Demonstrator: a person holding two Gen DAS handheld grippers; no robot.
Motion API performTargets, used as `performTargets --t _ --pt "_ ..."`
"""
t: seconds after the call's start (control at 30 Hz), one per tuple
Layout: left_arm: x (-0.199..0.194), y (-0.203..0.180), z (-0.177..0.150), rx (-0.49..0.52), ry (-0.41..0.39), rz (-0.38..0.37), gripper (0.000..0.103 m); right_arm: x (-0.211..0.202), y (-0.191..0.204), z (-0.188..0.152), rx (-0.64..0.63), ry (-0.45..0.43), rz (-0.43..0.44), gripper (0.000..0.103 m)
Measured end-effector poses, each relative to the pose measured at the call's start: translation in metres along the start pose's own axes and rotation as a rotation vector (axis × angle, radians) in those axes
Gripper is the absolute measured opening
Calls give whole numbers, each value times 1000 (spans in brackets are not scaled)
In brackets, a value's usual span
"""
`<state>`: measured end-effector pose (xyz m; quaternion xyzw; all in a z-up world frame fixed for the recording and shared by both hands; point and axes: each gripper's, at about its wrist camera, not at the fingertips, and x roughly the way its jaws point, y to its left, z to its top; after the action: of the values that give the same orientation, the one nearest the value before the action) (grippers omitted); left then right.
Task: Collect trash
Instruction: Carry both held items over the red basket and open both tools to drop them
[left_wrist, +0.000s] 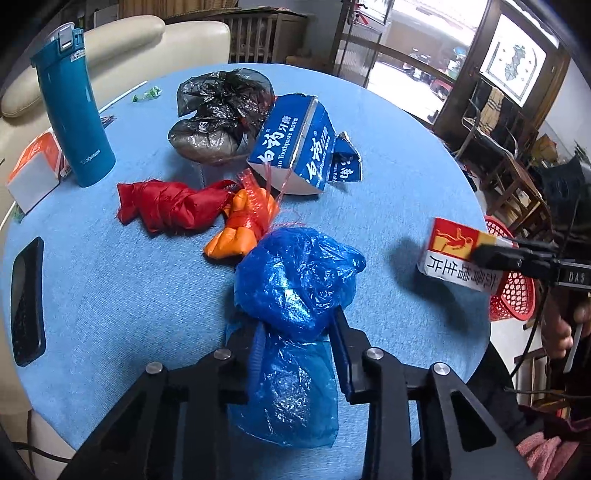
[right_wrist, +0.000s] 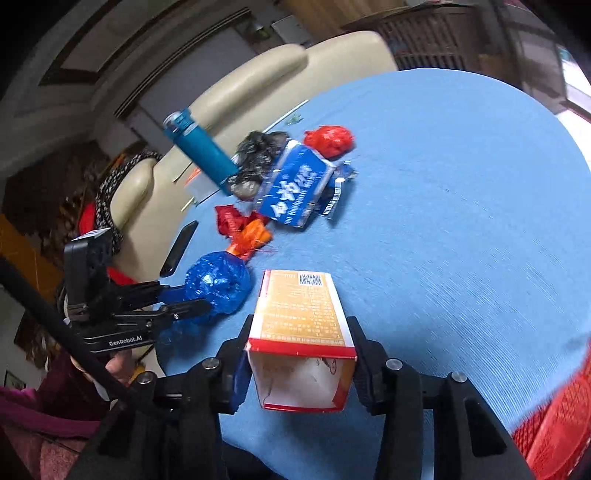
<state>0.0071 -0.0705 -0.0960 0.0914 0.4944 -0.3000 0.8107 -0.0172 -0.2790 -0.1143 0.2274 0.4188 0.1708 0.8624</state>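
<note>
Trash lies across one round table (left_wrist: 110, 280) covered in pale blue cloth; counted from largest down: one crumpled blue plastic bag (left_wrist: 295, 291), one grey-black plastic bag (left_wrist: 218, 114), one torn blue toothpaste carton (left_wrist: 295, 147) with a loose flap beside it, one red wad of plastic (left_wrist: 166, 206), one orange wad wrapped in red netting (left_wrist: 243, 225) touching the red one, one red-and-yellow box (right_wrist: 301, 332), and one small red ball of plastic (right_wrist: 328, 140) seen beyond the carton in the right wrist view; a few green sweet wrappers (left_wrist: 147, 94) sit near the far edge. Left gripper (left_wrist: 295, 332) has its two fingers closed against the waist of the blue plastic bag, which rests on the cloth near the table's near edge; right gripper (right_wrist: 299, 354) clamps the red-and-yellow box between its fingers, held above the cloth near the table's right rim, its open end facing the camera. Other things on the cloth: one teal flask (left_wrist: 74, 110) standing upright, one orange-and-white box (left_wrist: 33, 170) beside it, one dark phone (left_wrist: 27, 299) lying flat at the left edge. One red mesh basket (left_wrist: 513, 291) sits below the table's right edge; cream leather sofa (left_wrist: 155, 40) stands behind the table; wooden chairs (left_wrist: 506, 155) and an open doorway to daylight fill the right side of the room.
</note>
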Motion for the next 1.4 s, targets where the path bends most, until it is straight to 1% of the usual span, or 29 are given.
performTargets --t 0.13,0.3,0.47,0.6,0.67,0.73,0.83,0.93,1.03,1.13,1.2,1.23,1.27,1.3,1.33,1.37,1.4 --pt "-3 -18 4 24 -4 6 32 -13 -10 -7 27 -30 4 48" --pt "-3 -47 17 58 -5 -9 32 -37 -23 -15 79 -95 25 48" --pt "1 -93 35 138 5 -50 32 -81 -48 -32 159 -189 26 48" --pt "10 -141 44 232 23 -105 32 -123 -74 -51 224 -258 -31 48" --pt "16 -174 52 290 36 -140 32 -146 -93 -63 270 -293 -70 48" --pt "21 -196 56 329 47 -174 32 -169 -114 -76 325 -327 -111 48" --pt "33 -241 63 402 71 -231 32 -198 -144 -98 409 -367 -159 48" --pt "37 -274 62 458 81 -251 32 -217 -171 -118 482 -395 -191 48" --pt "53 -304 67 498 111 -265 33 -227 -192 -133 536 -411 -207 48" --pt "60 -320 67 521 128 -265 33 -232 -208 -146 589 -413 -197 49" --pt "66 -330 67 530 138 -268 36 -235 -213 -151 610 -413 -191 50" --pt "70 -335 67 535 147 -270 41 -234 -214 -153 622 -414 -186 52" --pt "70 -339 66 539 150 -270 51 -236 -217 -156 636 -416 -174 60" --pt "72 -341 65 541 149 -266 57 -236 -216 -156 642 -420 -171 62" --pt "74 -342 65 543 138 -248 66 -238 -218 -158 649 -427 -170 63" --pt "72 -342 64 544 130 -242 67 -240 -220 -159 655 -432 -170 66" --pt "73 -341 64 547 128 -238 67 -242 -221 -160 656 -437 -173 67"
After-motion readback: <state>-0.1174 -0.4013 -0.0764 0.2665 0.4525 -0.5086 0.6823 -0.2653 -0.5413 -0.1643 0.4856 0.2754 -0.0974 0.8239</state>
